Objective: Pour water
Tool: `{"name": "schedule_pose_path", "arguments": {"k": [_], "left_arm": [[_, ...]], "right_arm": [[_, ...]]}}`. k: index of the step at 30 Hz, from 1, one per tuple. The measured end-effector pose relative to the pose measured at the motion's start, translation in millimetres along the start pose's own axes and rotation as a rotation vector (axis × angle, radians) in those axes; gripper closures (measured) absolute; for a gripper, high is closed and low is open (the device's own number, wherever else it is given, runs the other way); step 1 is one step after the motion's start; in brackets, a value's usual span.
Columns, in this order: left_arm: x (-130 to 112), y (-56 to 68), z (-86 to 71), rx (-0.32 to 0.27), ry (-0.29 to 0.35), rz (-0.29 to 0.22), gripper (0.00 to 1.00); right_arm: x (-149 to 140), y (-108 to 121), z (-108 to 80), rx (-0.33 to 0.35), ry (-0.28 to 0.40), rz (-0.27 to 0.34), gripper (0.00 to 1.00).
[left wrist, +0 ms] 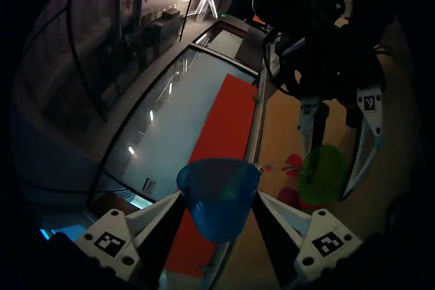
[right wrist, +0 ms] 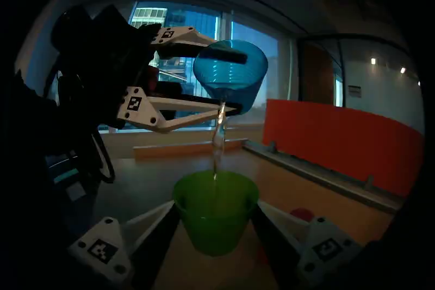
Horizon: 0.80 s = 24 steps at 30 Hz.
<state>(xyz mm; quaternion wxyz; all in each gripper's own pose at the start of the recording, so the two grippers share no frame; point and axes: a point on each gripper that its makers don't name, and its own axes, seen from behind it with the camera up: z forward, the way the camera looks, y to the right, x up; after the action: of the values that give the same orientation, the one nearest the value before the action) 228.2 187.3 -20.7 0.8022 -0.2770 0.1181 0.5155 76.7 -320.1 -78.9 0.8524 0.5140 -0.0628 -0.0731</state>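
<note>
My left gripper (left wrist: 219, 219) is shut on a translucent blue cup (left wrist: 218, 203), held tilted over on its side. In the right gripper view the same blue cup (right wrist: 230, 74) hangs high between the left gripper's (right wrist: 217, 80) white fingers, and a thin stream of water (right wrist: 217, 137) runs from its rim down into a green cup (right wrist: 215, 214). My right gripper (right wrist: 215, 224) is shut on that green cup, which stands upright. In the left gripper view the green cup (left wrist: 322, 173) sits between the right gripper's (left wrist: 331, 181) fingers, farther off.
A wooden table (right wrist: 304, 192) lies below both cups, with a small red object (right wrist: 300, 214) on it. An orange partition (right wrist: 348, 137) and a metal rail (right wrist: 321, 173) run along the table's edge. Large windows (right wrist: 179, 29) stand behind.
</note>
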Motion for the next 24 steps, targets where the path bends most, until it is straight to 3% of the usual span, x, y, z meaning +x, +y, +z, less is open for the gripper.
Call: {"name": "schedule_pose_path", "arguments": {"k": [15,24], "left_arm": [[-2.1,4.3,-1.8,0.010,-0.005,0.038,0.18],[-1.8,-0.7,-2.3,0.022,-0.006,0.072,0.18]], "right_arm": [[-0.1,-2.2,-0.4,0.001,0.001,-0.002,0.13],[-1.6,-1.4,-0.7,0.000,-0.001,-0.002,0.13]]}}
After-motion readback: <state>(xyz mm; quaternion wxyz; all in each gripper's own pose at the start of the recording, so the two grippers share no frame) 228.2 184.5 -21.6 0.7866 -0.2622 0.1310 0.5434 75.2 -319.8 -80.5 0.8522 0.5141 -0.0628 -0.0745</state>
